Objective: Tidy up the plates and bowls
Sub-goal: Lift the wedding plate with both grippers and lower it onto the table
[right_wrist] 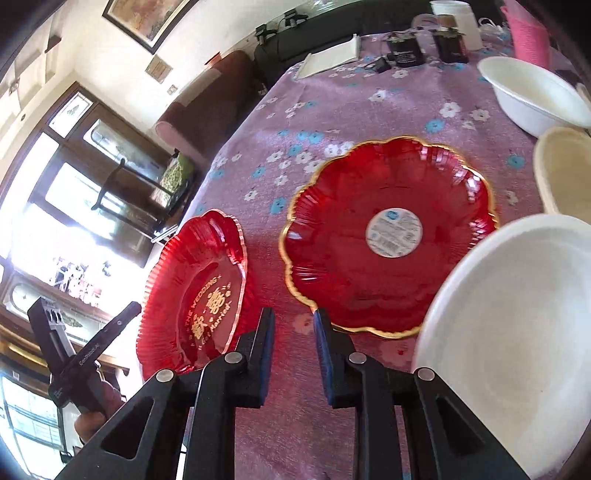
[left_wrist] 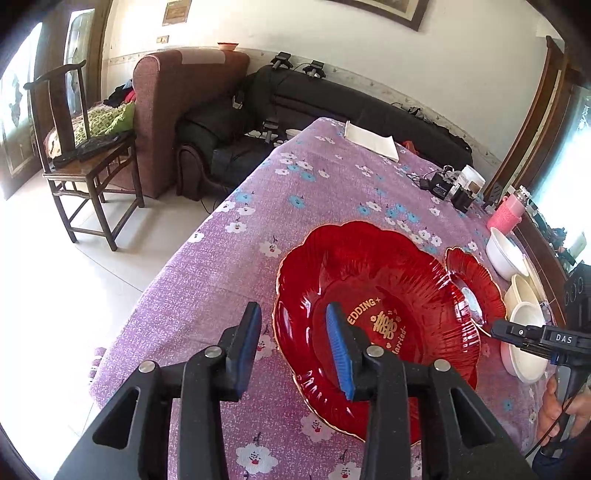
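Observation:
A large red scalloped plate with gold lettering (left_wrist: 376, 314) lies on the purple floral tablecloth; it also shows in the right wrist view (right_wrist: 199, 291). My left gripper (left_wrist: 293, 350) is open, its fingers astride the plate's near left rim. A smaller red plate with a round label (right_wrist: 388, 236) lies beside it and shows at the right in the left wrist view (left_wrist: 476, 284). My right gripper (right_wrist: 293, 358) is open and empty, low over the cloth between the two plates. White bowls (right_wrist: 517, 332) (right_wrist: 532, 96) and a cream bowl (right_wrist: 565, 170) sit at the right.
At the table's far end lie a white notebook (left_wrist: 373, 142), black chargers (right_wrist: 406, 51), a white jar (right_wrist: 458, 22) and a pink cup (left_wrist: 504, 216). A wooden chair (left_wrist: 85, 155) and sofas (left_wrist: 221, 122) stand past the table's left edge.

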Available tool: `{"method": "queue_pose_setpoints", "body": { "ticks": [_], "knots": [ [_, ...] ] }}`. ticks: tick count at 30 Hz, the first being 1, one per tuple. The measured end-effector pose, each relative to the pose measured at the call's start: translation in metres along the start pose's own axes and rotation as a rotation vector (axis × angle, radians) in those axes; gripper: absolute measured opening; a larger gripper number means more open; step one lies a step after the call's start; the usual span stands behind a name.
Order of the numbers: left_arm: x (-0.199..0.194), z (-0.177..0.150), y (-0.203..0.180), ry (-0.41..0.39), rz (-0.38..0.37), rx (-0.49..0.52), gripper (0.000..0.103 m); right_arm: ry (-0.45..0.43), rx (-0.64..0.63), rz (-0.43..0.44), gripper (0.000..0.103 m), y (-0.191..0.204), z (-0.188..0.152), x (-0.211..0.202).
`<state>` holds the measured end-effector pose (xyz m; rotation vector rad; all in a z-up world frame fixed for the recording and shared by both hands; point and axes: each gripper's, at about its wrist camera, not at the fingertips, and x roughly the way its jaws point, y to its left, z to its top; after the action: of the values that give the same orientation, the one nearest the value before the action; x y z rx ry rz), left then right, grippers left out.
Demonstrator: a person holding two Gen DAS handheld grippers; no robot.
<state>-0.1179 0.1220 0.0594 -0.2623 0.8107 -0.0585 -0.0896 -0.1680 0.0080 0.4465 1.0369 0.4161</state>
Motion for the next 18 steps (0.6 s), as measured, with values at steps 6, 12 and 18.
{"method": "queue_pose_setpoints", "body": {
  "ticks": [6,12,18],
  "knots": [
    [-0.007,0.000,-0.014,-0.006,-0.010,0.036,0.037,-0.032,0.061,-0.012,0.024,-0.030,-0.004,-0.020],
    [-0.011,0.001,-0.033,-0.006,-0.022,0.070,0.039,-0.077,0.109,-0.011,0.024,-0.056,-0.007,-0.046],
    [-0.014,0.005,-0.051,-0.008,-0.038,0.107,0.041,-0.133,0.148,-0.022,0.024,-0.081,-0.008,-0.076]
  ]
}}
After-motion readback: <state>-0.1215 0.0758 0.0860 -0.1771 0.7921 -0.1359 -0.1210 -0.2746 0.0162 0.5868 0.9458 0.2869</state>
